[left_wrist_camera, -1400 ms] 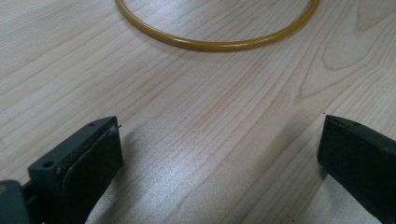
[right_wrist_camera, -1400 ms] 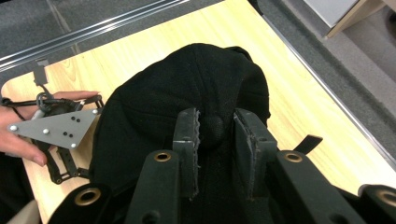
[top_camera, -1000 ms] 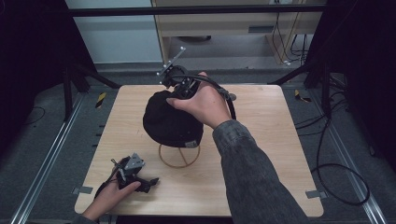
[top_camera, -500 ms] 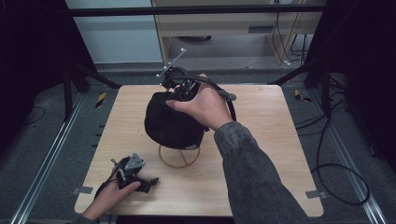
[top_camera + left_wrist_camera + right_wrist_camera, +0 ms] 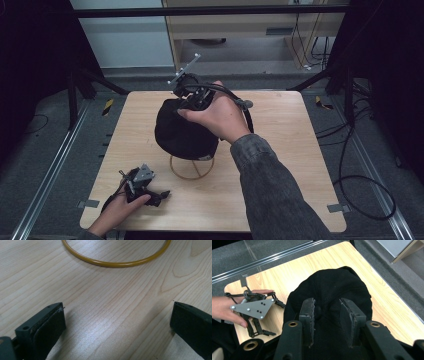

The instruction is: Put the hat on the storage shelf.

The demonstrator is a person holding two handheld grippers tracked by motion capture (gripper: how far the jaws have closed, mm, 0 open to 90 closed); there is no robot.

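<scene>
One soft, light cap (image 5: 329, 297) at frame centre: your right gripper (image 5: 328, 315) hovers unclenched over its crown; pinch that fabric.

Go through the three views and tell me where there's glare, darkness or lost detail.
High view: dim edges, the black hat lacks detail. Left gripper view: a pale sheen on the table between the wide-open jaws; yellow ring sharp. Right gripper view: the hat reads as one dark mass, its folds barely visible.

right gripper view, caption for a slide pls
Right gripper jaws slightly apart over a black cap, left gripper resting on the wooden table beyond.
</scene>
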